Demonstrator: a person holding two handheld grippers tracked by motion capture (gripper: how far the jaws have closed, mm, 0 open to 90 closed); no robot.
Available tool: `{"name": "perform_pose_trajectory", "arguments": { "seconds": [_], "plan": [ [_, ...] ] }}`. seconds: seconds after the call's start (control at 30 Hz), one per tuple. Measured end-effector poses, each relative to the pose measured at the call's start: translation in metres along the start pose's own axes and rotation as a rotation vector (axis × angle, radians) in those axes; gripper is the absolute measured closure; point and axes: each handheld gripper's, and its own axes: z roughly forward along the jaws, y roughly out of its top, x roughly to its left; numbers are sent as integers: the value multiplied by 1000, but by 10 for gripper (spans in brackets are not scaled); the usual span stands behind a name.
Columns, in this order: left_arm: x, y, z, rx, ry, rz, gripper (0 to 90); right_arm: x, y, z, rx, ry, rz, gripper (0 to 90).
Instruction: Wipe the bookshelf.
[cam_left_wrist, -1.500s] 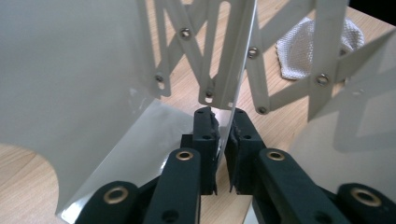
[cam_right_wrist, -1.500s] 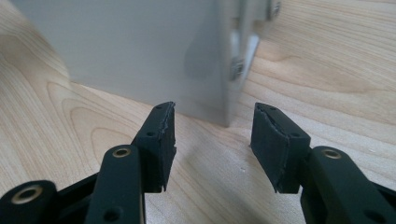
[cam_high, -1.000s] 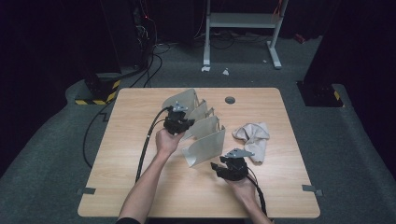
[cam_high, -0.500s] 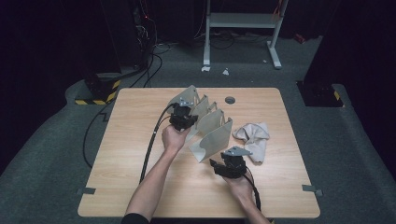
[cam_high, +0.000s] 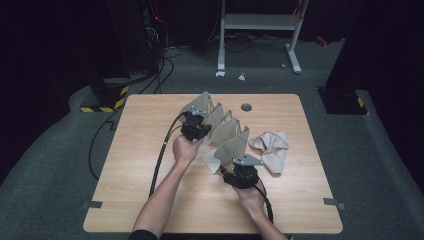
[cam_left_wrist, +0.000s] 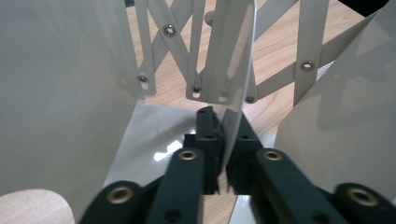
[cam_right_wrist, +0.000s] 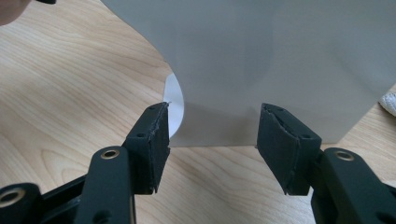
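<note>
The folding rack stands near the middle of the table, its thin grey plates upright and joined low down by crossed, riveted slats. It looks light and fairly stiff, but the plates are smooth and probably slippery, and the hinged slats will let it stretch or collapse when pushed, so it is best held by a plate's edge, one grip at each end.

The left gripper is nearly closed on the edge of one plate, which rises toward 12 o'clock from its tips; its jaws have just been opening a little, the plate between them. The right gripper stands wide, holding nothing, just short of the nearest plate at its 12 o'clock. A crumpled cloth lies at the rack's 3 o'clock
</note>
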Motion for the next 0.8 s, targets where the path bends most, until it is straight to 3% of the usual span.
{"name": "perform_pose_trajectory", "arguments": {
  "seconds": [0.13,0.37,0.43,0.57,0.67,0.8],
  "plan": [
    [1,-5,-8,-15,-6,1,708,9,0,4,-13,-52,-38,459],
    [5,-21,-24,-23,28,18,568,14,0,11,-18,-85,-27,481],
    [7,-23,-26,-22,29,14,548,12,0,11,-19,-93,-19,487],
    [14,-34,-31,-11,76,19,527,7,0,12,-16,-90,8,474],
    [21,-39,-33,-5,103,15,512,9,-1,12,-17,-102,0,474],
    [32,-43,-36,-2,136,-17,501,7,-1,12,-17,-99,8,469]
  ]
}}
